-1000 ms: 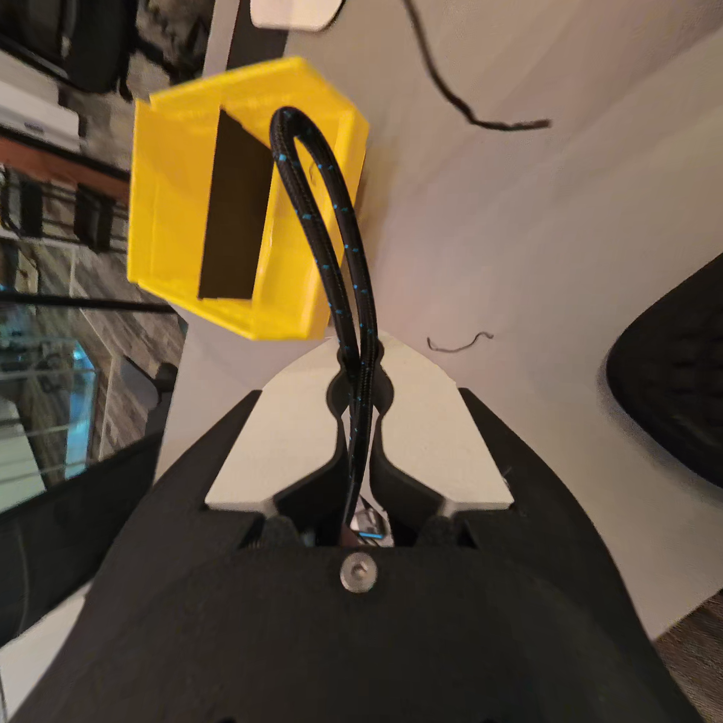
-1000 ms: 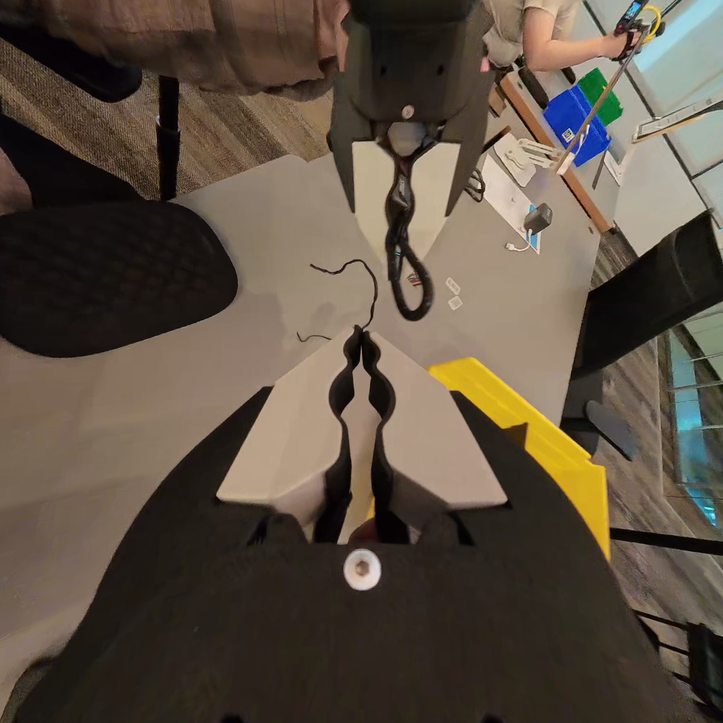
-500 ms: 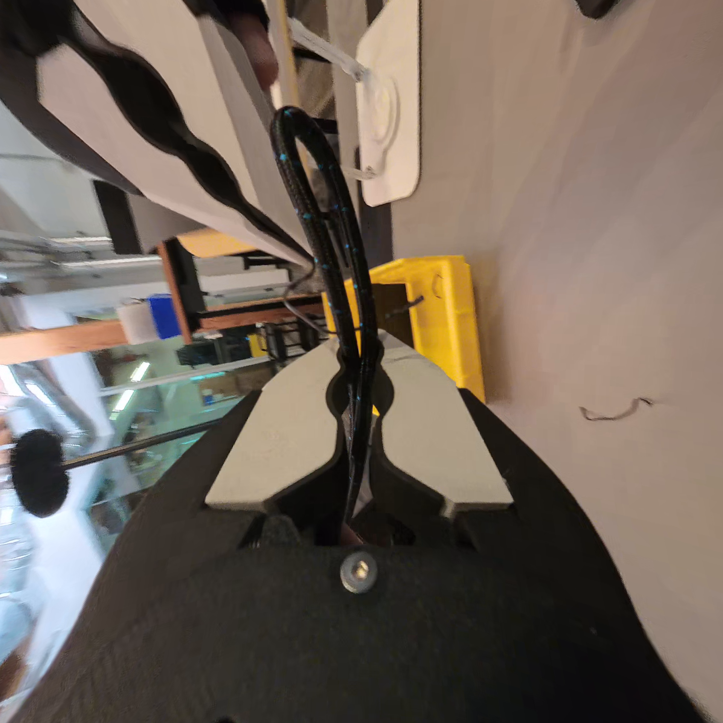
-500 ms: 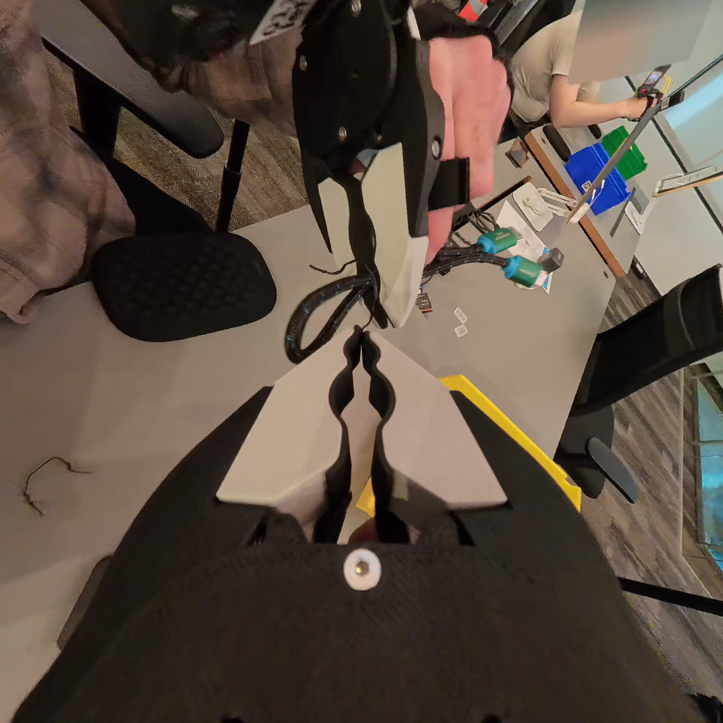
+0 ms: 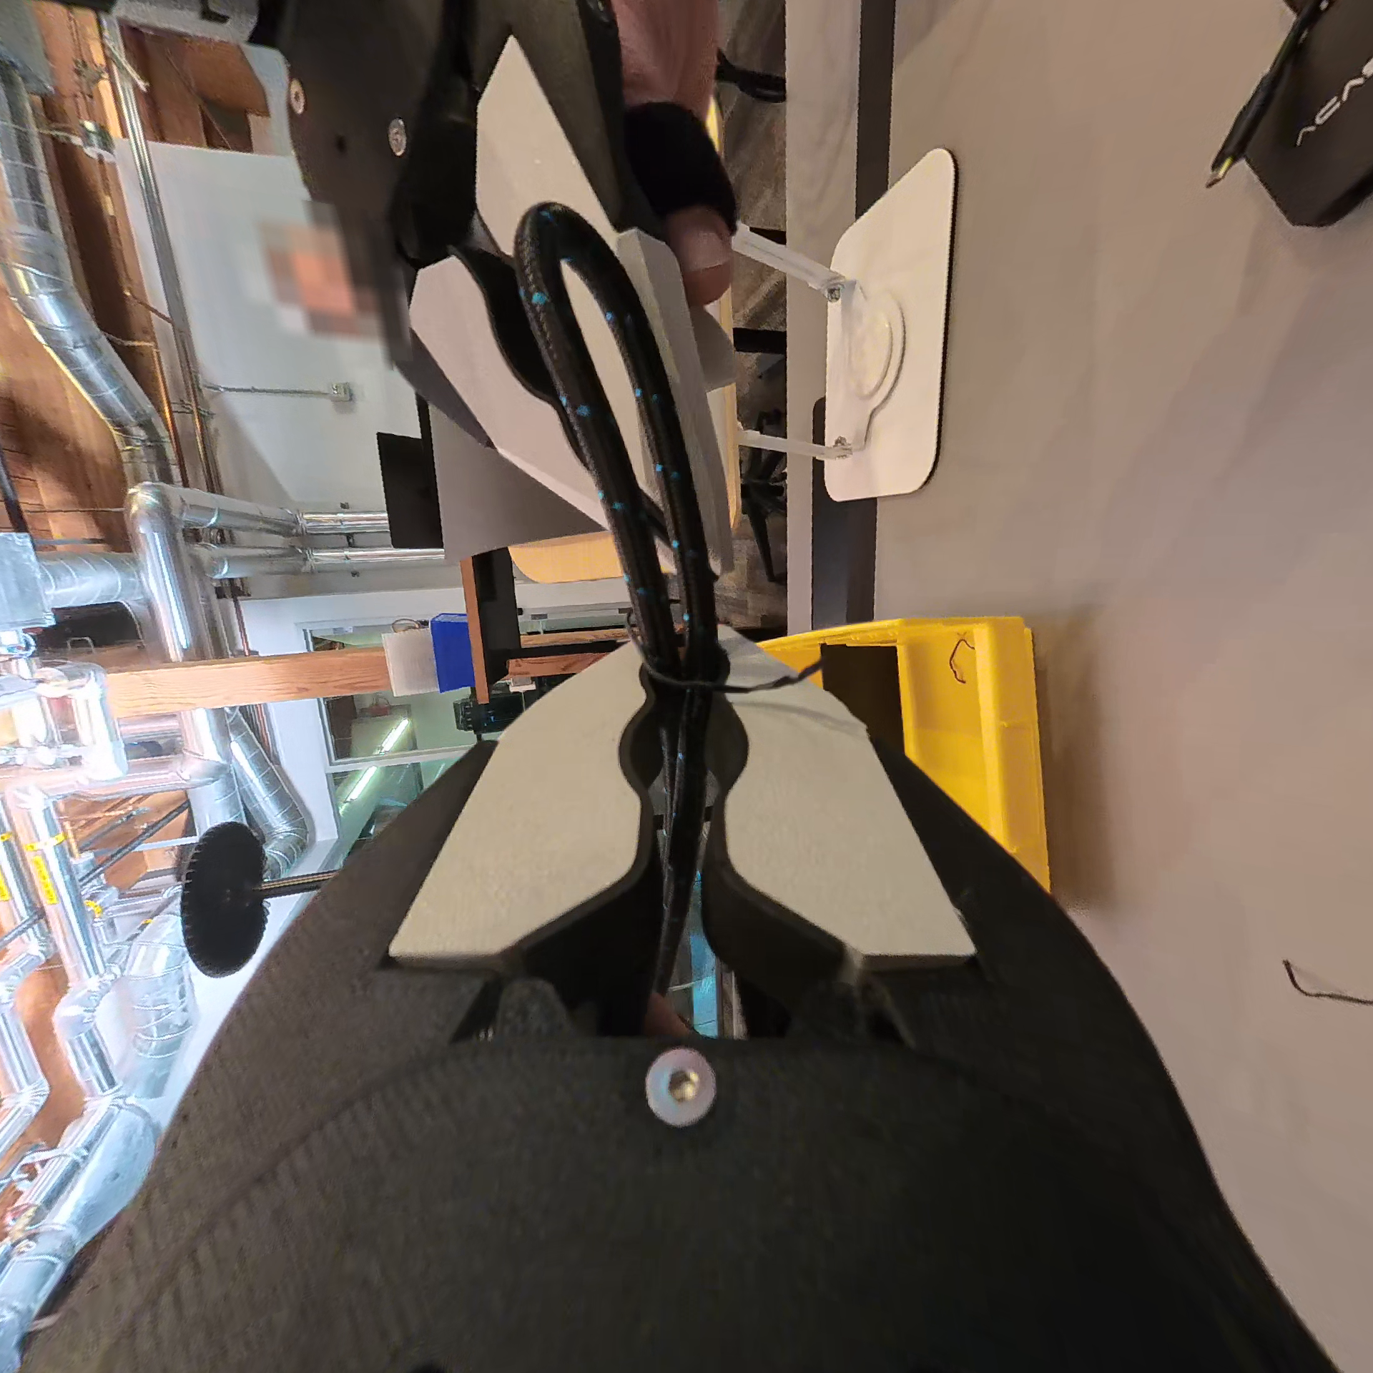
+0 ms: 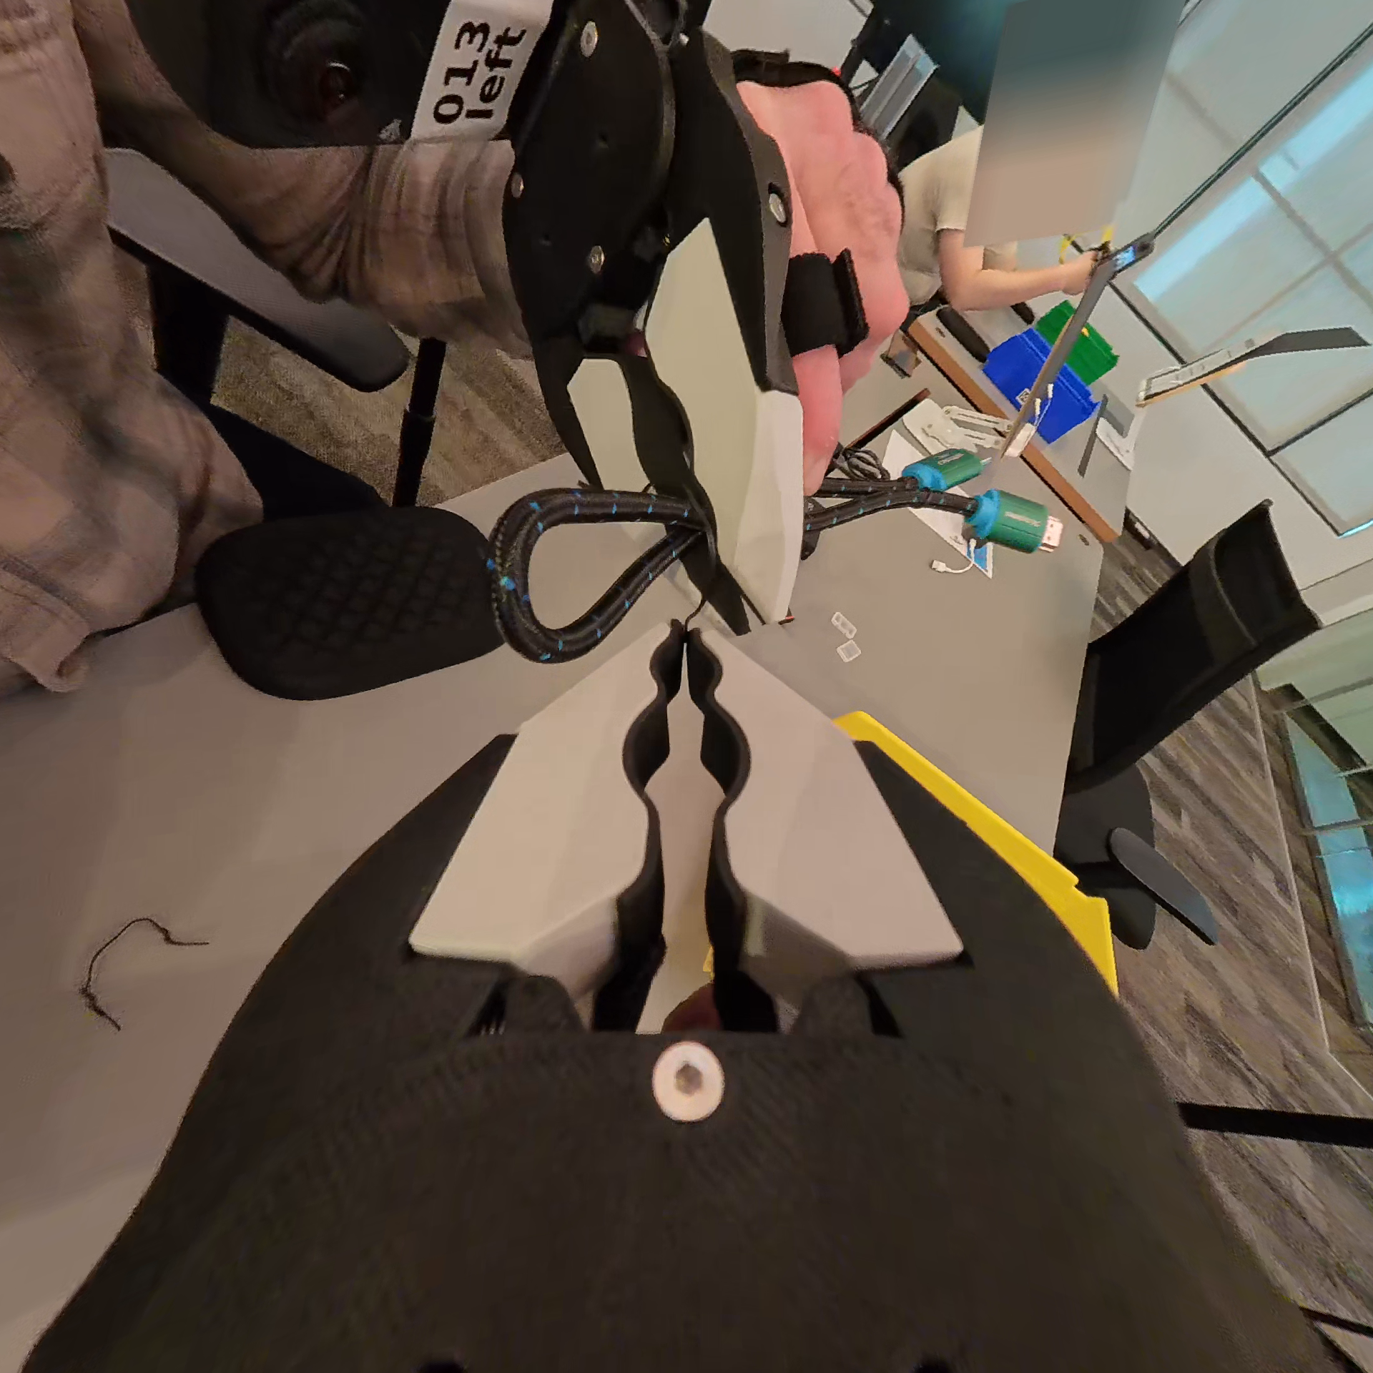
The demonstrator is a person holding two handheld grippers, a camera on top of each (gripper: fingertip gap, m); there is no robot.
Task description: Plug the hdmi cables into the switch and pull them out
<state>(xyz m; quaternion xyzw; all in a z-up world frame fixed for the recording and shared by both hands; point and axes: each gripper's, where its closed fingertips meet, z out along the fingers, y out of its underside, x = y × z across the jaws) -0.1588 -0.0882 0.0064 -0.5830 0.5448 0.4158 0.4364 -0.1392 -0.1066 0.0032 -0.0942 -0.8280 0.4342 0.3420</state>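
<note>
Left gripper [image 5: 683, 672]: we see its pale wedge fingers [image 5: 550, 810] clenched on a folded bundle of cable; black scalloped pads line the inner edges

HDMI cable [image 5: 594, 416]: black braided sheath flecked with blue, doubled into a rounded loop that stands out past the fingertips; a thin black tie cinches it at the tips

Right gripper [image 6: 684, 640]: we see its fingers pressed together at the tips; a thin dark thread seems to sit at the tips, and whether they pinch it we cannot tell

Right wrist view only: the cable's two teal plugs [image 6: 1007, 520] with metal ends stick out behind the left gripper, held in the air above the counter [image 6: 186, 780]; a person's hand [image 6: 839, 223] with a black strap wraps that gripper

Left wrist view only: a white rounded pad [image 5: 888, 319] and a black box [image 5: 1330, 104] lie on the counter

Yellow bin [image 5: 966, 750]: hard plastic, boxy, near the counter's edge, seen in both views

Loose thread [image 6: 119, 973]: thin, dark, curled on the matte grey counter

Chair seat [image 6: 349, 594]: black, dimpled mesh, beyond the counter's far edge
</note>
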